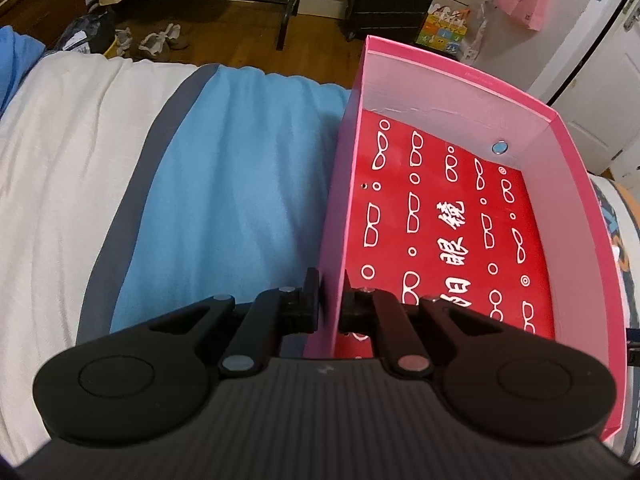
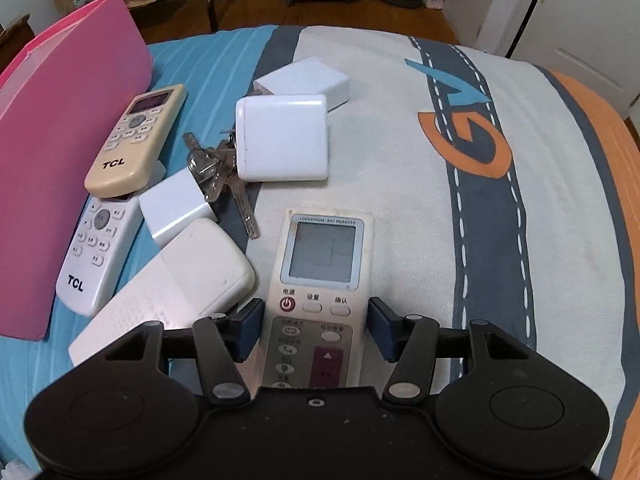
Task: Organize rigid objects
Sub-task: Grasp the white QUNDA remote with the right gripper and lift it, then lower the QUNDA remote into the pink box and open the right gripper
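My right gripper (image 2: 316, 330) straddles the grey-white universal air-conditioner remote (image 2: 320, 280) lying lengthwise ahead on the bed (image 2: 400, 200), jaws seemingly just short of contact, while my left gripper (image 1: 330, 306) pinches the pink cardboard box (image 1: 580, 208) wall leftward.

Bed (image 2: 400, 208) with pink box (image 1: 592, 216), remotes (image 2: 136, 140), keys (image 2: 224, 176)
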`<state>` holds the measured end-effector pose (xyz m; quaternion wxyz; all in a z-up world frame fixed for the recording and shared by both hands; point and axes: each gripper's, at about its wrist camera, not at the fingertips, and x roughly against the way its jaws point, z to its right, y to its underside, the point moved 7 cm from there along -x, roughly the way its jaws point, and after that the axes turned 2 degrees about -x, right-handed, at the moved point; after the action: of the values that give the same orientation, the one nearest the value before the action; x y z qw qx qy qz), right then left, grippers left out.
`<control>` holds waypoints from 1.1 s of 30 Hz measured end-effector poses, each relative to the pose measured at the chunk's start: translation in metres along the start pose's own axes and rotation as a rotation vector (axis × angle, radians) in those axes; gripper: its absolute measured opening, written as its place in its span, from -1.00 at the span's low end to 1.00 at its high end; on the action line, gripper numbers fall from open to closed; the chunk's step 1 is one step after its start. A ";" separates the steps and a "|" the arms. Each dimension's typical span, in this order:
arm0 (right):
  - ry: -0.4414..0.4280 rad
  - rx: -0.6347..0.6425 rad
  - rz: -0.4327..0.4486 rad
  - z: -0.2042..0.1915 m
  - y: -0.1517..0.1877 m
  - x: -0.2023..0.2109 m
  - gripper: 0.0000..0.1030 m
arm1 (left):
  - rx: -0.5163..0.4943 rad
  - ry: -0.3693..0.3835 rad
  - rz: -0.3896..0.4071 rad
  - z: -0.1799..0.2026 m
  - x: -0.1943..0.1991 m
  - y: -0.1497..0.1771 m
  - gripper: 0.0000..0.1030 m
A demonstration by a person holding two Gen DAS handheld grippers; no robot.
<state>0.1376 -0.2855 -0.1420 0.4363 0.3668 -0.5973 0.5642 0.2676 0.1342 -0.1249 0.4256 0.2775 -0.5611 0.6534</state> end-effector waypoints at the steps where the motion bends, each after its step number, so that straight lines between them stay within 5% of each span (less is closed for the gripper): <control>1: 0.014 0.010 0.018 -0.001 0.000 0.001 0.17 | 0.019 0.004 -0.004 -0.002 0.000 0.001 -0.88; 4: 0.068 0.075 0.077 -0.008 0.003 0.008 0.16 | 0.072 0.029 -0.006 -0.009 0.001 0.001 -0.86; 10: 0.041 0.064 0.178 -0.006 -0.002 0.033 0.16 | 0.063 0.018 -0.007 -0.005 0.002 0.002 -0.86; 23: -0.284 0.020 0.370 -0.066 -0.052 0.129 0.13 | 0.001 0.012 -0.037 -0.001 0.004 0.003 -0.86; 28: -0.483 0.039 0.364 -0.112 -0.070 0.156 0.13 | 0.019 0.012 -0.026 -0.003 0.005 0.005 -0.87; 33: -0.613 0.099 0.180 -0.175 -0.095 0.141 0.13 | -0.048 -0.026 -0.015 0.005 0.008 0.007 -0.91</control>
<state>0.1953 -0.1130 0.0203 0.1660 0.4862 -0.7028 0.4921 0.2568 0.1314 -0.1208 0.4297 0.2801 -0.5799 0.6329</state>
